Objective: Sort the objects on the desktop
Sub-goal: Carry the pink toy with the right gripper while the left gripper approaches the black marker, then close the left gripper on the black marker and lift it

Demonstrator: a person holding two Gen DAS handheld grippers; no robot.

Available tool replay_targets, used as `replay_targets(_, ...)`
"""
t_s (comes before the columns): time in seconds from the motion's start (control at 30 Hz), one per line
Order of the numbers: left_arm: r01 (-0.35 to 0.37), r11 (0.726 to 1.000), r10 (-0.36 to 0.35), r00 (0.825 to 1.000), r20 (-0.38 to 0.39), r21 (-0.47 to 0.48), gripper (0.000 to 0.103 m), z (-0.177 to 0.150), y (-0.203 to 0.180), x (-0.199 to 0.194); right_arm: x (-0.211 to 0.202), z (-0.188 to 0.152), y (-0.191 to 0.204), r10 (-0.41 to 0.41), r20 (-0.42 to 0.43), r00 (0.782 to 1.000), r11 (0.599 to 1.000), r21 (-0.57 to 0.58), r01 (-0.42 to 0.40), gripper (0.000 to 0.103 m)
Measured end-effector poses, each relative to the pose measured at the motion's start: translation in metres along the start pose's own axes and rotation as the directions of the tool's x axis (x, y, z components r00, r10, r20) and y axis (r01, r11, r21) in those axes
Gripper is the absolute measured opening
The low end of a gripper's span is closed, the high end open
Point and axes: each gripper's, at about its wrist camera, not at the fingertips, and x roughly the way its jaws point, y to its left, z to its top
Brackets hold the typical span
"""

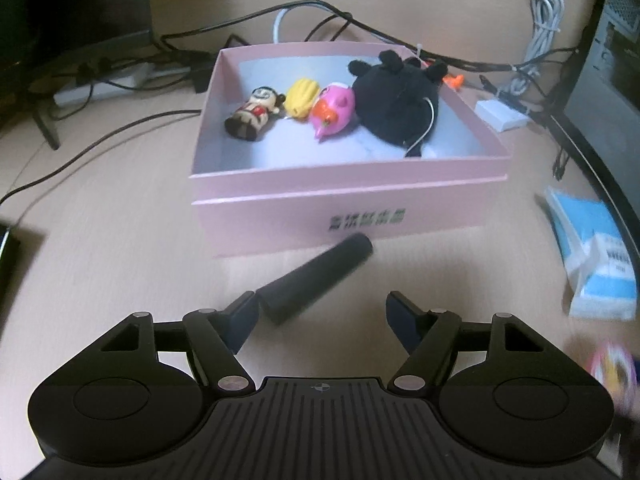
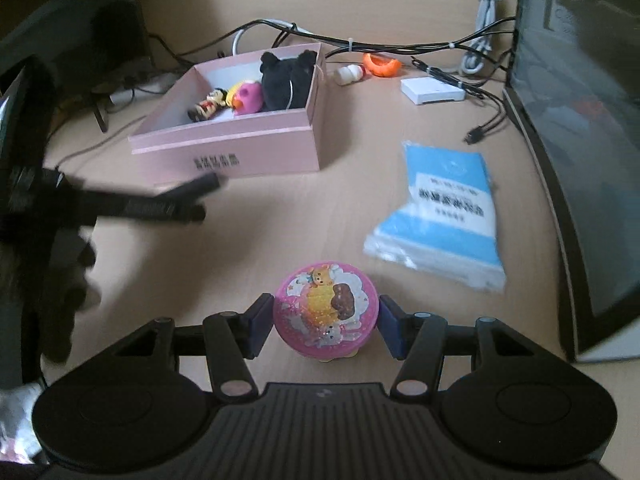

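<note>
A pink open box [image 1: 340, 208] stands on the desk and holds a small doll [image 1: 254, 114], a yellow toy [image 1: 302, 98], a pink toy [image 1: 334, 114] and a black plush [image 1: 396, 92]. In front of it lies a black cylinder [image 1: 316, 276]. Its near end reaches between the fingers of my left gripper [image 1: 320, 304], close to the left pad; the right pad stands clear of it. My right gripper [image 2: 326, 308] is shut on a round pink tin [image 2: 326, 312] with a cartoon lid, both pads against its sides. The box [image 2: 240, 148] is to the upper left there.
A blue-and-white tissue pack [image 2: 440, 216] lies right of the box. Behind it sit a white case [image 2: 432, 90], an orange piece [image 2: 382, 65] and a white piece [image 2: 349, 74]. Cables [image 1: 360, 28] run along the back. A monitor [image 2: 580, 160] stands at the right.
</note>
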Motion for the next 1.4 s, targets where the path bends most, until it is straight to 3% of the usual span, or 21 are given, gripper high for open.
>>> replay_targets(0.33, 0.058, 0.998, -0.058, 0.998, 0.038, 0.009, 0.076, 0.004, -0.015, -0.006, 0.0, -0.002, 0.002, 0.016, 0.033, 0.999, 0.997, -0.071, -0.014, 0.056)
replay_targets(0.5, 0.037, 0.998, -0.035, 0.998, 0.048, -0.045, 0.086, -0.002, -0.01, -0.018, 0.006, 0.002, -0.003, 0.042, 0.062, 0.997, 0.996, -0.077, -0.037, 0.056)
replay_targets(0.7, -0.026, 0.999, 0.026, 0.999, 0.021, -0.036, 0.09, -0.006, -0.022, -0.01, 0.002, -0.003, -0.015, 0.044, 0.104, 0.994, 0.998, -0.048, -0.039, 0.058)
replay_targets(0.93, -0.133, 0.991, 0.133, 0.989, 0.061, 0.0, 0.093, 0.01, -0.052, 0.009, -0.021, -0.016, -0.026, 0.03, 0.178, 0.984, 0.997, -0.073, -0.017, 0.078)
replay_targets(1.03, -0.195, 0.98, 0.192, 0.979, 0.067, 0.044, 0.085, 0.014, -0.059, 0.017, -0.023, -0.019, -0.031, 0.026, 0.179, 0.983, 0.998, -0.065, -0.015, 0.083)
replay_targets(1.07, -0.206, 0.977, 0.202, 0.977, 0.062, 0.051, 0.078, 0.015, -0.06, 0.018, -0.024, -0.021, -0.032, 0.026, 0.178, 0.984, 0.998, -0.062, -0.015, 0.084)
replay_targets(1.27, -0.163, 0.982, 0.16, 0.986, 0.041, 0.094, 0.049, 0.005, -0.058, 0.01, -0.023, -0.025, -0.043, 0.02, 0.164, 0.986, 0.998, -0.054, -0.011, 0.088)
replay_targets(1.4, -0.098, 0.988, 0.094, 0.995, 0.044, 0.115, 0.048, -0.015, -0.049, -0.005, -0.02, -0.022, -0.042, 0.021, 0.158, 0.987, 0.998, -0.068, -0.01, 0.089)
